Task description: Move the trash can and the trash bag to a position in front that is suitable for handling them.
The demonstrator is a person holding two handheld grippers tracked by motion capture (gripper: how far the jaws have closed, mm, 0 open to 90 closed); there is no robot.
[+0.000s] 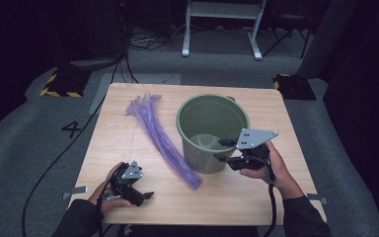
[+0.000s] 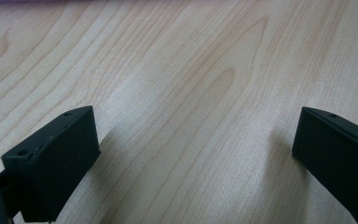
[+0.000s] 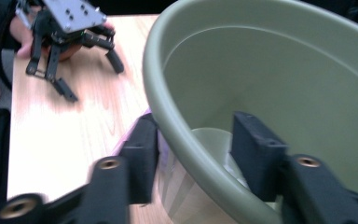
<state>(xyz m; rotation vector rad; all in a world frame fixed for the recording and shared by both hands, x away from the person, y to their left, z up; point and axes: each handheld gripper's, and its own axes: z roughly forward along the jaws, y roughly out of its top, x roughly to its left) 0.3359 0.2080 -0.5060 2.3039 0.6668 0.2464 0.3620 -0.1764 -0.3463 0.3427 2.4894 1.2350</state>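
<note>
A smooth, round green plastic bucket (image 1: 212, 131) is standing upright on the pale wooden table (image 1: 256, 190), a bit right of the middle. Its wall is thin and its rim is rolled and shiny. Just left of it a long bunch of thin purple plastic strings (image 1: 160, 138) is lying flat on the wood, fanning out at the far end and nearly touching the bucket's foot at the near end.

The right gripper (image 1: 221, 150) is reaching in from the right, held level in the person's hand. Its two black jaws are sitting over the near rim — one inside the bucket, one outside — about half open, and I cannot tell if the pads are pressing the wall.

The left gripper (image 1: 147, 196) is resting low near the front left of the table, jaws wide apart, holding nothing — just bare wood grain between them.
</note>
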